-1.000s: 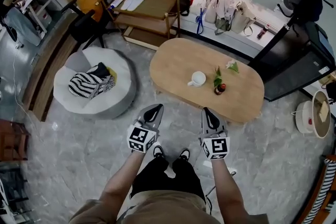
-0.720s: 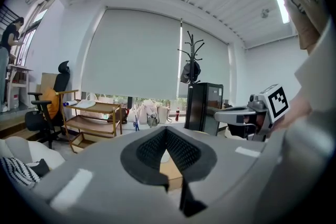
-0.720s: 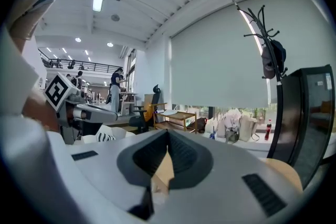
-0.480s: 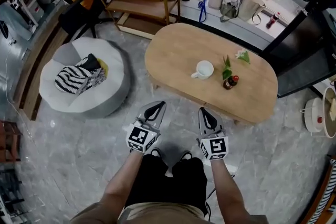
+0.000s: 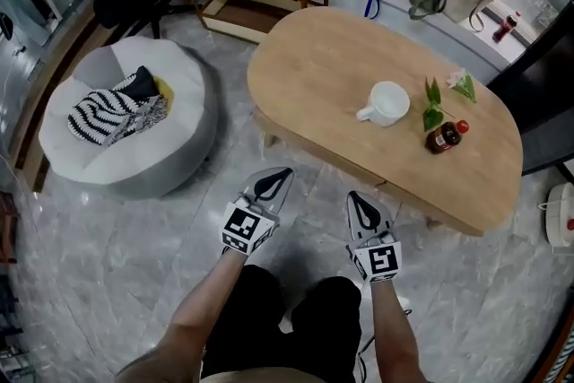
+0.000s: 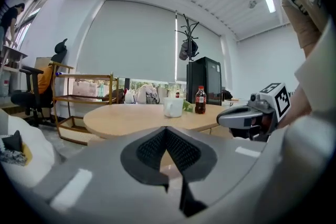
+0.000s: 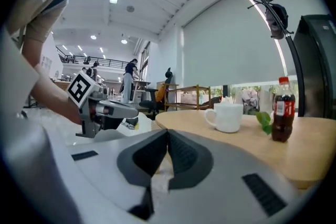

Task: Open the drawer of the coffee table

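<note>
From above, you are at the near side of the desk (image 5: 314, 76). Your left tongs (image 5: 273, 182) and right tongs (image 5: 360, 204) both hang over the floor, near that side but not touching it. The drawer does not show clearly here. I think it sits under the desk's near edge. So you are at the reaching step, and the drawer is not opened yet. Next, you need to open one pair of tongs, find the drawer's front, grab it and pull it toward you. On the desk I count one white cup (image 5: 387, 102), one small bottle (image 5: 446, 137) and one bunch of green leaves (image 5: 433, 105). There are two tongs.

In the left gripper view, the left tongs (image 6: 166, 130) are closed tight with nothing between them. The desk top lies ahead, farther away.

In the right gripper view, the right tongs (image 7: 168, 134) are closed too, and empty. The one cup and one bottle stand ahead on the right.
</note>
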`<action>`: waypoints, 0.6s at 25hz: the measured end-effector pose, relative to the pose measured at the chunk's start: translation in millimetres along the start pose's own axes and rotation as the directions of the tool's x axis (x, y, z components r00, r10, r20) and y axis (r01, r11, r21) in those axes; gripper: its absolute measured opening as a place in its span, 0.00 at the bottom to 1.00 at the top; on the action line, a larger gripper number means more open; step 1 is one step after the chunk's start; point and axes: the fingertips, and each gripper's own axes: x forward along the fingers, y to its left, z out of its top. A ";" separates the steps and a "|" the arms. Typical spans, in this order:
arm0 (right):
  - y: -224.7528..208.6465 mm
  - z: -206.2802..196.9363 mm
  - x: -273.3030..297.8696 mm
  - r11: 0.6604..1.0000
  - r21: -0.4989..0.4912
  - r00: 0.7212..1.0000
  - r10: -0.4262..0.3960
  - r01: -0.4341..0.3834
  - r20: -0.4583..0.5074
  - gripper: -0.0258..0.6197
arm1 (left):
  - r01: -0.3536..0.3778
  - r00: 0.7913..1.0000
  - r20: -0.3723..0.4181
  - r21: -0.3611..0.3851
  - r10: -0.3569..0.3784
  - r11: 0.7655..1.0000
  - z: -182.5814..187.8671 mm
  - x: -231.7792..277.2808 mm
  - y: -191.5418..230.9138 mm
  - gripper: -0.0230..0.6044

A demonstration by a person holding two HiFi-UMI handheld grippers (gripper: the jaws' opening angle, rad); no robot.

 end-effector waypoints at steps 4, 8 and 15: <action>-4.6 -53.2 17.5 0.999 -0.032 0.999 0.010 -0.009 0.037 0.05 | -0.023 1.000 0.003 0.099 0.023 0.995 -63.3 23.8 17.4 0.05; -5.2 -104.0 29.4 0.998 -0.066 0.999 0.013 -0.010 0.040 0.05 | -0.012 1.000 0.012 0.182 0.010 0.983 -113.1 37.9 21.9 0.05; -16.8 -149.4 39.9 0.996 -0.048 0.991 -0.072 0.078 0.113 0.05 | -0.077 0.994 0.083 0.099 0.069 0.992 -155.7 59.5 50.5 0.05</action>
